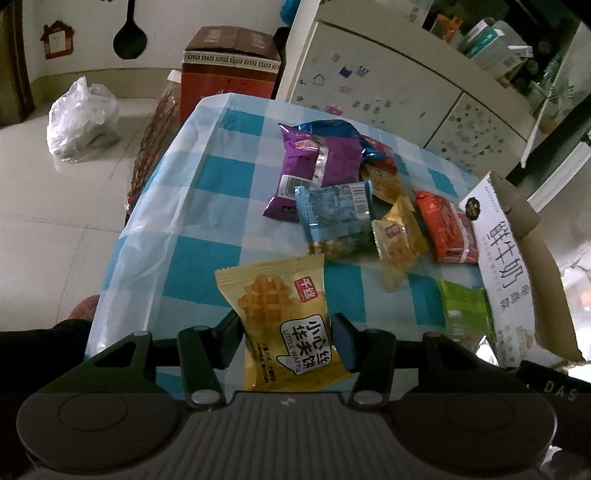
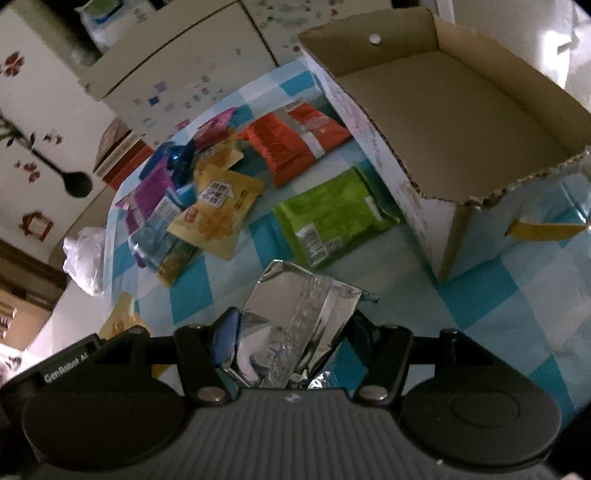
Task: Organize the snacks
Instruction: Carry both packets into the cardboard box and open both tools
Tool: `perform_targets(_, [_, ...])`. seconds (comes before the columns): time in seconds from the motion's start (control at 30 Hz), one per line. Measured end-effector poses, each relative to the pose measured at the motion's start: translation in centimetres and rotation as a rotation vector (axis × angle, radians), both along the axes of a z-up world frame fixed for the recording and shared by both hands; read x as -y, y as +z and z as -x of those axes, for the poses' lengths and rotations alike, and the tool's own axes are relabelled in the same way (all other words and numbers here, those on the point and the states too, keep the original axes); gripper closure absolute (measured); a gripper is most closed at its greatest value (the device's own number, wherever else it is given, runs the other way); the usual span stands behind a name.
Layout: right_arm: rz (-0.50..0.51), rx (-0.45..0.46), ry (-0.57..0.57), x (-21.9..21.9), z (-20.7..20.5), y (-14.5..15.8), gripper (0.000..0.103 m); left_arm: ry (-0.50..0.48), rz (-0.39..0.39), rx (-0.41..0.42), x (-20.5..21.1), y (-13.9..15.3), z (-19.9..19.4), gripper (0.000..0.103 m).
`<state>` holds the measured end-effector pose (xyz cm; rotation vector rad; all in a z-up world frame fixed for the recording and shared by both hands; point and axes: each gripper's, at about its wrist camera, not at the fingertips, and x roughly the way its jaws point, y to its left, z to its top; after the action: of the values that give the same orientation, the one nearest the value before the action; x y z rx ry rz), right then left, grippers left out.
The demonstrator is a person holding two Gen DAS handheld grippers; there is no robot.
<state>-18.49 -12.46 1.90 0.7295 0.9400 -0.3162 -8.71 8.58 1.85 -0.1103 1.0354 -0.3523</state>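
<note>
Left tool (image 1: 288, 341) grips our waffle packet (image 1: 282, 325), right tool (image 2: 291, 334) a silver packet (image 2: 295, 317), both lifted off the desk (image 2: 517, 295); next we carry them into the empty box (image 2: 461, 110).

Around the table, away from the snacks

We see a black ladle (image 1: 129, 35) hanging on the wall, a white plastic bag (image 1: 82, 119) on the floor, and a sticker-covered cabinet (image 1: 399, 96).
</note>
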Motion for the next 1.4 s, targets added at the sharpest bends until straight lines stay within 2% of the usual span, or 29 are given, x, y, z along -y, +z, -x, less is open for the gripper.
perform_targets(0.23, [-0.012,0.085,0.058,-0.1,0.9,1.5,0.040,-0.022,-0.008,0.018,-0.1,0.0,1.1,0.045])
perform_targets(0.43, [-0.012,0.139,0.053,1.0,1.9,2.7,0.040,-0.033,-0.023,0.034,0.1,-0.1,1.6,0.045])
perform_targets(0.73, [-0.001,0.148,0.038,2.0,2.7,3.1,0.040,-0.051,-0.022,0.060,1.1,0.6,2.6,0.045])
perform_targets(0.97, [0.036,0.186,0.013,3.3,3.6,5.0,0.040,-0.093,0.014,0.114,3.3,3.5,4.0,0.045])
perform_targets(1.17, [0.091,0.220,-0.026,5.5,4.7,7.1,0.040,-0.173,0.054,0.176,7.1,6.7,5.3,0.045])
perform_targets(1.4, [0.167,0.216,-0.055,8.8,5.3,8.3,0.040,-0.260,0.096,0.209,11.7,8.8,6.1,0.045])
